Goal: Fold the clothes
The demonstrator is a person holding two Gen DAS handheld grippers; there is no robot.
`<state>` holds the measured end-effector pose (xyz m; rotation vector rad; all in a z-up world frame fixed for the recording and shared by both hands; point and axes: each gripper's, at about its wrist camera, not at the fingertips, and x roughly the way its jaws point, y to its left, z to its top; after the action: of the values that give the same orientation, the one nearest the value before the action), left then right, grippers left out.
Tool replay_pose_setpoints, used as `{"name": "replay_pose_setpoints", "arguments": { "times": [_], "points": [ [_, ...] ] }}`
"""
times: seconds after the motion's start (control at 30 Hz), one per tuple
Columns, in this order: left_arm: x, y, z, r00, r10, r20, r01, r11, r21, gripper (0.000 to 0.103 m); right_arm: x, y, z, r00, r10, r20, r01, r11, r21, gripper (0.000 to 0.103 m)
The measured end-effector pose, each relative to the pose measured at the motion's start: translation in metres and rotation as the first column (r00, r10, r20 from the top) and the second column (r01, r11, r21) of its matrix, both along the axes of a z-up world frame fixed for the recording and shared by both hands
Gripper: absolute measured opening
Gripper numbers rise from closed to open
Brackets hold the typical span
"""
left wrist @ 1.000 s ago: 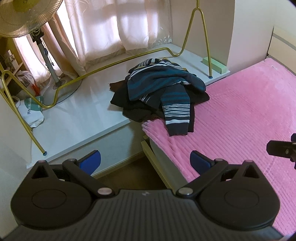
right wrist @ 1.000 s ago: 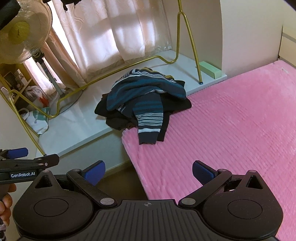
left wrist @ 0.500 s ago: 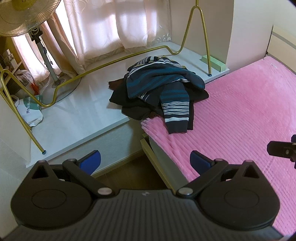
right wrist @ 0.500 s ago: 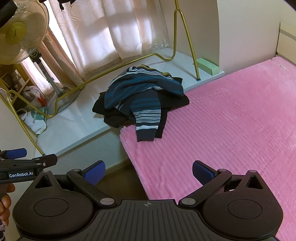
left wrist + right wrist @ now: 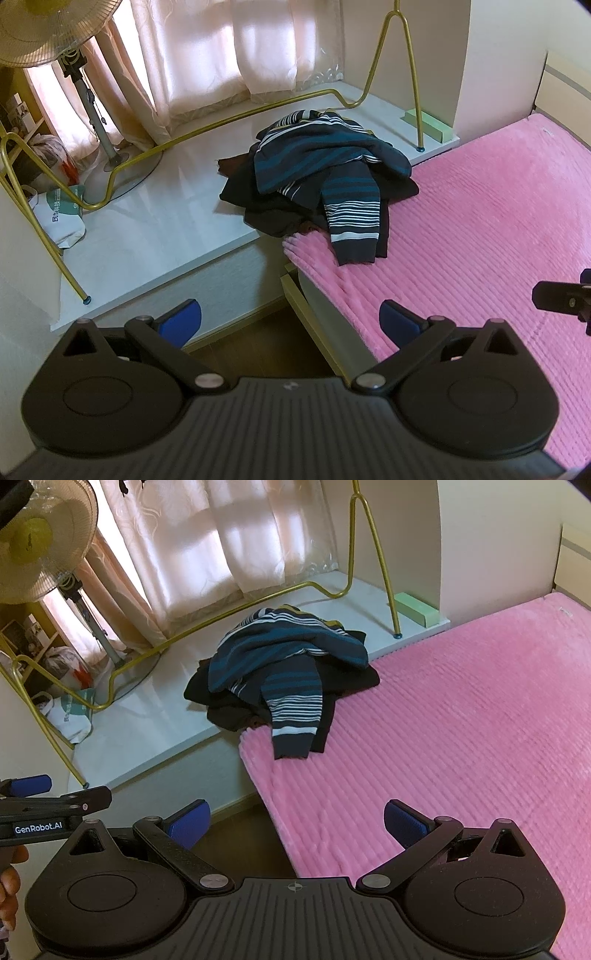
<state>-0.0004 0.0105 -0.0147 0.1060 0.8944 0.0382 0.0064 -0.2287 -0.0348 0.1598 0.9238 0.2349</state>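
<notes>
Cut off at upper left of both views: a standing fan, only part of its cage and pole in frame. Partly hidden under the striped sweater: darker garments, number and kind impossible to tell. Hard to read: green print on a white bag at the left edge, contents not visible; behind it another bag, blurred. Seen only in part at the right edge of the left wrist view: the right gripper, a dark finger tip and nothing more. Likewise at lower left of the right wrist view: the left gripper, with a hand below it, mostly out of frame.

Clothes heaped at centre frame, straddling the edge between a white platform under the curtains and the pink bed. One striped sleeve hanging out of the heap, long axis running toward the bottom of the frame, cuff end lying flat on the pink cover near the bed's corner. Body of the sweater crumpled, stripes slanting toward upper right.

Gold rack tubing standing on the platform behind the heap, a green block beside one foot.

Both grippers spread wide, blue pads well apart, nothing between them, well short of the clothes.
</notes>
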Motion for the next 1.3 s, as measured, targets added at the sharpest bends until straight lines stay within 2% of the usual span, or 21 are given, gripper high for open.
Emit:
{"name": "replay_pose_setpoints", "arguments": {
  "times": [0.17, 0.23, 0.3, 0.43, 0.6, 0.77, 0.93, 1.1, 1.13, 1.2, 1.23, 1.3],
  "points": [
    [0.007, 0.01, -0.001, 1.0, -0.031, 0.004, 0.031, 0.999, -0.026, 0.099, 0.006, 0.006, -0.003, 1.0, -0.011, -0.004, 0.011, 1.0, 0.002, 0.103],
    [0.012, 0.02, 0.0, 0.999, -0.04, 0.012, 0.041, 0.996, -0.082, 0.097, 0.009, 0.009, -0.002, 1.0, -0.017, 0.009, 0.017, 1.0, 0.012, 0.103],
    [0.019, 0.029, -0.001, 0.999, -0.054, 0.008, 0.054, 0.993, -0.102, 0.097, 0.012, 0.011, -0.002, 0.999, -0.024, 0.024, 0.023, 0.999, 0.023, 0.103],
    [0.028, 0.047, -0.004, 0.995, -0.095, 0.025, 0.096, 0.993, -0.064, 0.097, 0.024, 0.026, -0.002, 0.998, 0.003, 0.068, -0.003, 1.0, 0.0, 0.102],
    [0.043, 0.08, -0.007, 0.99, -0.135, 0.049, 0.136, 0.991, -0.017, 0.098, 0.046, 0.052, -0.007, 0.99, 0.077, 0.12, -0.066, 0.993, -0.097, 0.102],
    [0.081, 0.099, -0.019, 0.982, -0.18, 0.053, 0.179, 0.984, 0.015, 0.098, 0.08, 0.068, -0.01, 0.98, 0.131, 0.148, -0.104, 0.979, -0.173, 0.102],
    [0.138, 0.099, -0.034, 0.971, -0.238, 0.031, 0.235, 0.969, 0.075, 0.098, 0.147, 0.069, -0.027, 0.965, 0.218, 0.145, -0.181, 0.956, -0.231, 0.102],
    [0.215, 0.073, -0.056, 0.952, -0.305, 0.015, 0.3, 0.943, 0.147, 0.098, 0.237, 0.067, -0.059, 0.942, 0.298, 0.156, -0.245, 0.926, -0.287, 0.101],
    [0.23, 0.066, -0.06, 0.947, -0.32, 0.011, 0.314, 0.936, 0.16, 0.098, 0.258, 0.066, -0.068, 0.938, 0.314, 0.15, -0.261, 0.92, -0.293, 0.088],
    [0.262, 0.051, -0.069, 0.938, -0.346, 0.005, 0.339, 0.924, 0.175, 0.098, 0.303, 0.064, -0.088, 0.931, 0.343, 0.121, -0.298, 0.909, -0.29, 0.073],
    [0.28, 0.043, -0.074, 0.933, -0.36, 0.006, 0.353, 0.919, 0.178, 0.098, 0.325, 0.064, -0.099, 0.926, 0.36, 0.11, -0.317, 0.903, -0.291, 0.073],
    [0.316, 0.022, -0.09, 0.909, -0.417, -0.013, 0.41, 0.888, 0.21, 0.098, 0.366, 0.065, -0.12, 0.912, 0.4, 0.094, -0.357, 0.884, -0.301, 0.073]
  ]
}}
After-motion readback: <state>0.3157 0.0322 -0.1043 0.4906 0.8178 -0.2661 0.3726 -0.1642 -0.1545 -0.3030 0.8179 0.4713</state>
